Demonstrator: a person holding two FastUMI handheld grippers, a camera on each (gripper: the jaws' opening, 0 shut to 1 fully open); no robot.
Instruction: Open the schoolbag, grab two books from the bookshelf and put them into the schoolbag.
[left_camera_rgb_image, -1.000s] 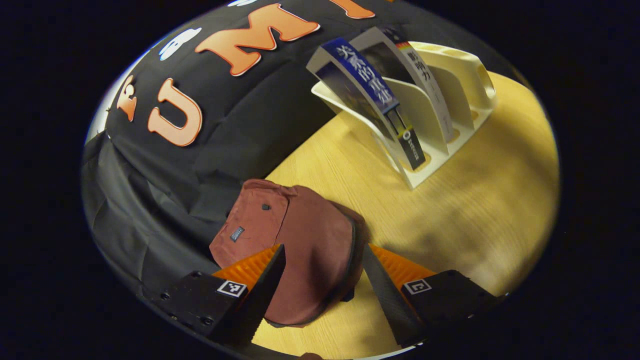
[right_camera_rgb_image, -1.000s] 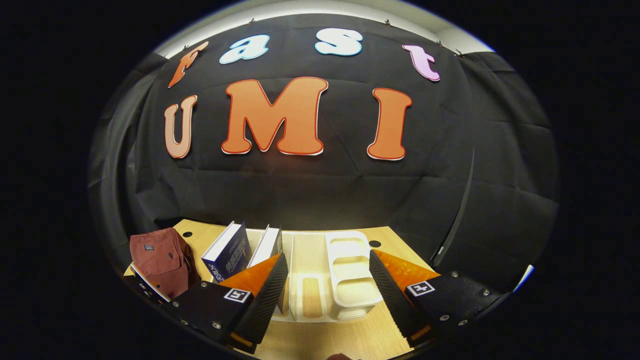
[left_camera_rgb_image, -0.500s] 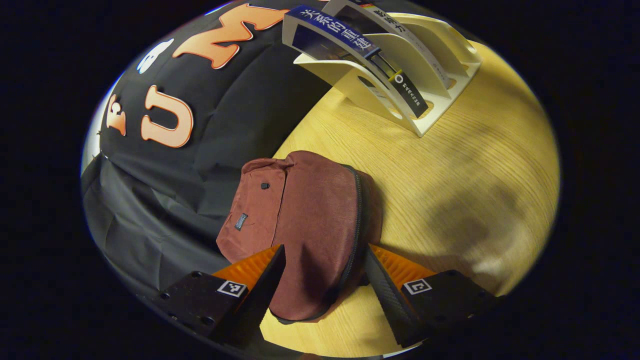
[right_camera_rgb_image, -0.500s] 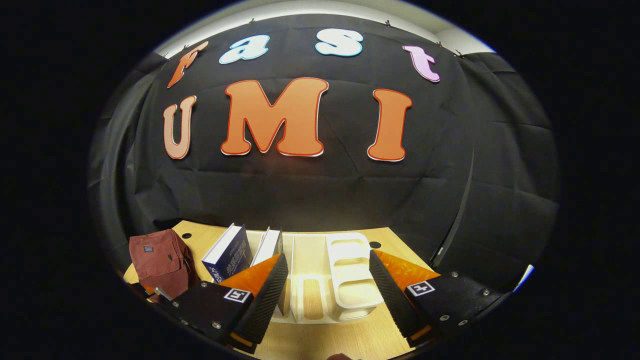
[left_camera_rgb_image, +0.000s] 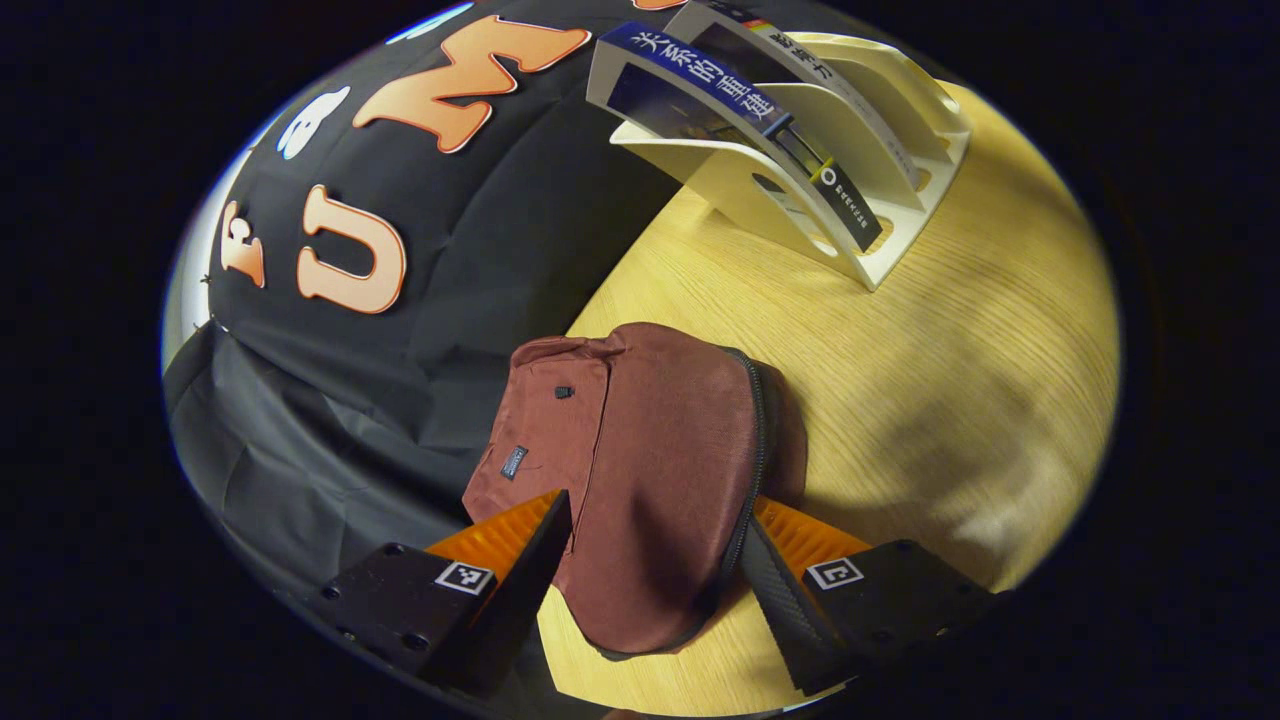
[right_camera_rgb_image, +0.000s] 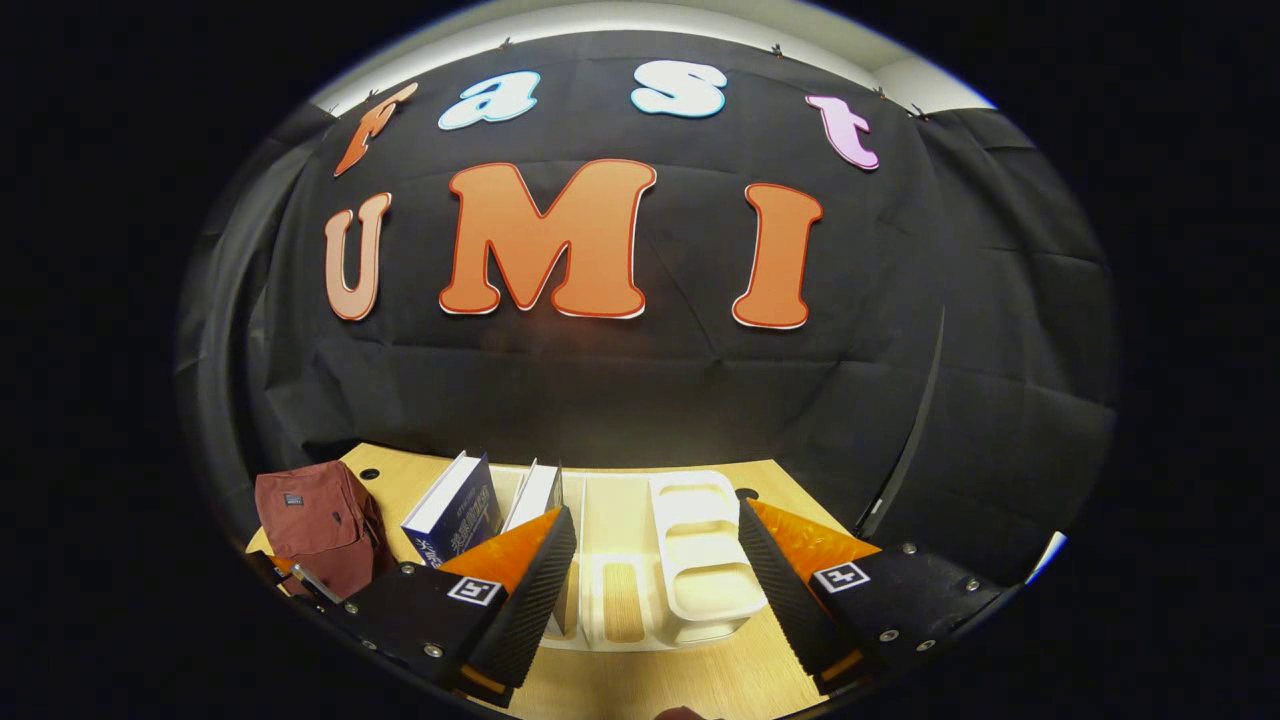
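Note:
A dark red schoolbag (left_camera_rgb_image: 650, 470) stands on the wooden table (left_camera_rgb_image: 950, 380) with its zipper (left_camera_rgb_image: 757, 450) running along the right edge, closed. My left gripper (left_camera_rgb_image: 655, 560) is open, its fingers straddling the bag's near end. A cream bookshelf (left_camera_rgb_image: 860, 160) at the far right holds two leaning books: a blue one (left_camera_rgb_image: 700, 85) and a white one (left_camera_rgb_image: 800, 80). In the right gripper view, my right gripper (right_camera_rgb_image: 655, 580) hangs open above the table in front of the bookshelf (right_camera_rgb_image: 690, 560). The blue book (right_camera_rgb_image: 455, 510), the white book (right_camera_rgb_image: 535, 495) and the schoolbag (right_camera_rgb_image: 310, 520) sit to its left.
The black cloth wall (right_camera_rgb_image: 640, 380) rises directly behind the table and wraps the left side. Bare wooden table (left_camera_rgb_image: 980, 430) lies to the right of the schoolbag. The bookshelf's right slots (right_camera_rgb_image: 700, 540) hold nothing.
My left gripper has come in over the schoolbag and shifted slightly left, so the bag now sits between its fingers. The right gripper has barely moved.

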